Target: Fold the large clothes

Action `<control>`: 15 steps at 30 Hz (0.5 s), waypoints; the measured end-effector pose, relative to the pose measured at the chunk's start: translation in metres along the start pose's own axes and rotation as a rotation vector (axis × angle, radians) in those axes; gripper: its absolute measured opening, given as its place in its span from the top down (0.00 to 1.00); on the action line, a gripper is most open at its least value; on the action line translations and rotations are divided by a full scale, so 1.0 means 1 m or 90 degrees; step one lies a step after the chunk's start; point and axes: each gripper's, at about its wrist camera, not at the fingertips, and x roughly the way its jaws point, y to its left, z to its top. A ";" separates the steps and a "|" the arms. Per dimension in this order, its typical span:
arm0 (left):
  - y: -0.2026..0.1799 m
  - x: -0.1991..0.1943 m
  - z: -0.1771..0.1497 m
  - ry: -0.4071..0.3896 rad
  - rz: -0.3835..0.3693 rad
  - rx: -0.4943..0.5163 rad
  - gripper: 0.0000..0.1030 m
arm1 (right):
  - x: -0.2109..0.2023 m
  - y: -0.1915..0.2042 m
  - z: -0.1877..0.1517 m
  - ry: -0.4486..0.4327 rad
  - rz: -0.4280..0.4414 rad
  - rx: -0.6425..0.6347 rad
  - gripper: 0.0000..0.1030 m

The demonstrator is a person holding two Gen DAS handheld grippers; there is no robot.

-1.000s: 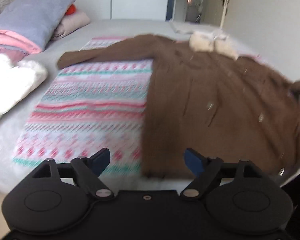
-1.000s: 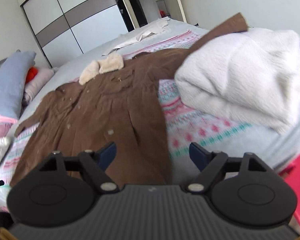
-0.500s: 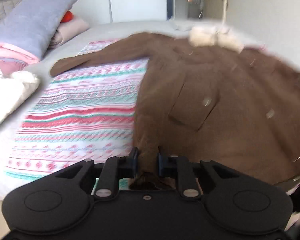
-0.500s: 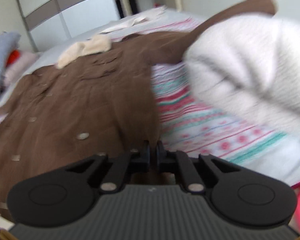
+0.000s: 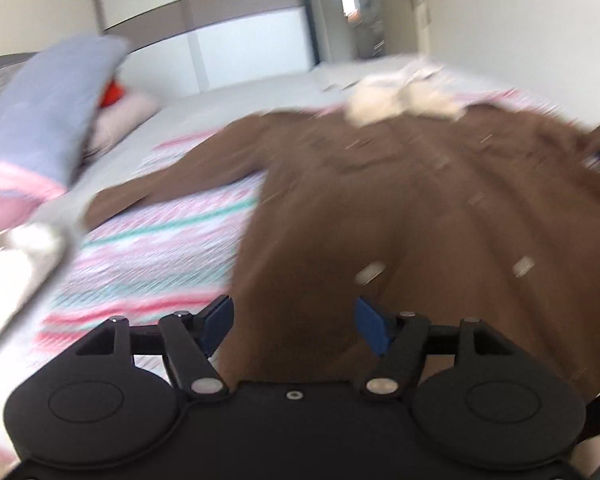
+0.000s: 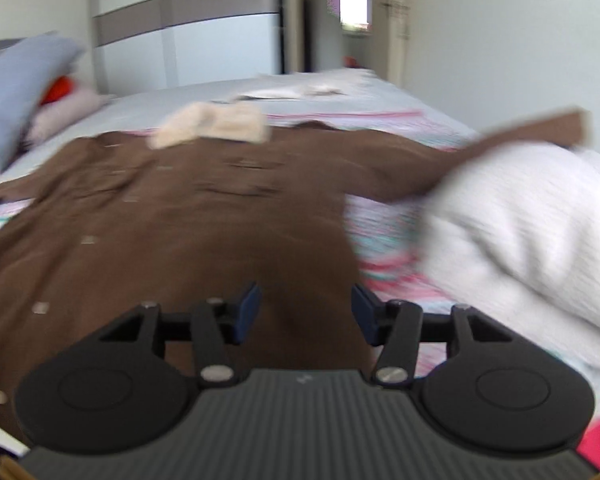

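On the bed we see bare striped blanket (image 5: 160, 240) left of the brown coat (image 5: 400, 208), while a white bundle (image 6: 520, 240) crowds its right sleeve. The coat lies spread flat, cream collar (image 6: 212, 124) far away. Our left gripper (image 5: 294, 322) and right gripper (image 6: 304, 312) have just been opening, pads apart over the hem, gripping nothing.

Home bedroom: bed (image 6: 400, 100), pillows (image 5: 56, 108), wardrobe (image 6: 188, 32).
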 end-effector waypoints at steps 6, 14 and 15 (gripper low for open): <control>-0.008 0.071 -0.013 0.107 -0.072 0.003 0.35 | 0.056 0.014 -0.010 0.087 0.034 0.003 0.42; 0.036 0.045 -0.001 0.160 -0.120 -0.034 0.27 | 0.034 0.015 -0.003 0.151 -0.015 -0.010 0.36; 0.049 0.043 0.003 0.136 -0.109 -0.054 0.18 | 0.033 0.015 0.002 0.140 -0.011 -0.018 0.32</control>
